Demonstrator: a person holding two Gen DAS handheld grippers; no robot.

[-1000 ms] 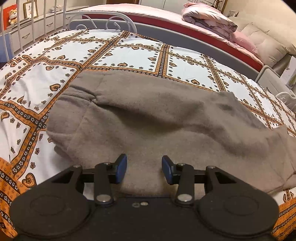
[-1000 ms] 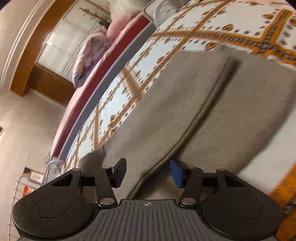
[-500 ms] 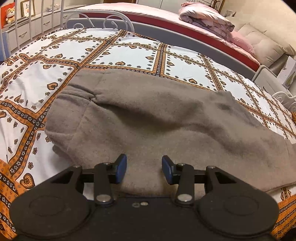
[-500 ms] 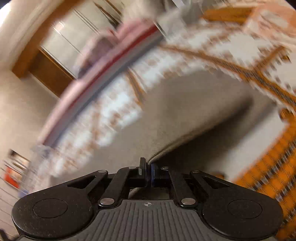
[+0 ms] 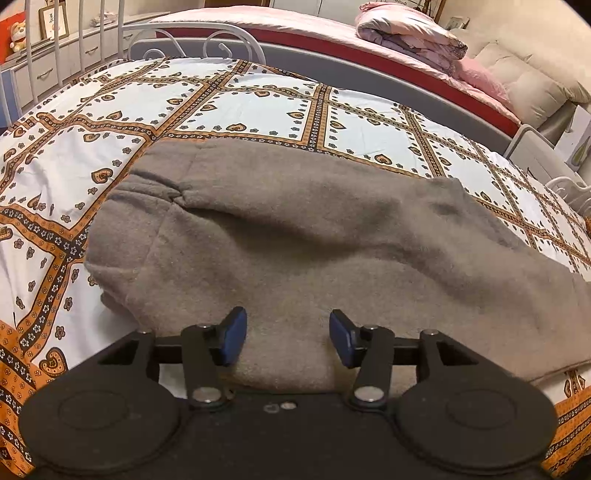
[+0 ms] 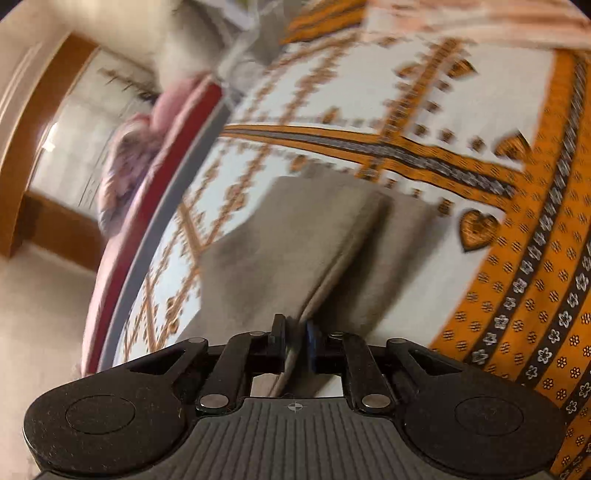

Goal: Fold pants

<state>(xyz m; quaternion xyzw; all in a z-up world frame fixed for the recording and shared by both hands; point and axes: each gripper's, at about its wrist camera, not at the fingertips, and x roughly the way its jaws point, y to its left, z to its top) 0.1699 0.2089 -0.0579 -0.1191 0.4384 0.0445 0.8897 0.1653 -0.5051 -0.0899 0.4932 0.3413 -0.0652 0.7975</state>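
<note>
The grey-brown fleece pants (image 5: 303, 236) lie across the patterned bedspread (image 5: 258, 107), waist end at the left, legs running to the right. My left gripper (image 5: 288, 336) is open and empty, hovering over the near edge of the pants. In the right wrist view, my right gripper (image 6: 295, 339) is shut on the edge of the pants (image 6: 295, 251) and lifts it off the bedspread (image 6: 461, 110); the view is blurred.
A white metal bed rail (image 5: 192, 37) stands at the far left. A second bed with a red edge (image 5: 369, 48) carries a folded pink quilt (image 5: 410, 33) and pillows (image 5: 532, 85). The bedspread's orange border (image 6: 535, 295) marks the near edge.
My right gripper closed on the pants edge and has lifted and pulled it. In the left wrist view the right end of the pants has shifted. The left gripper stays open, moved slightly closer.
</note>
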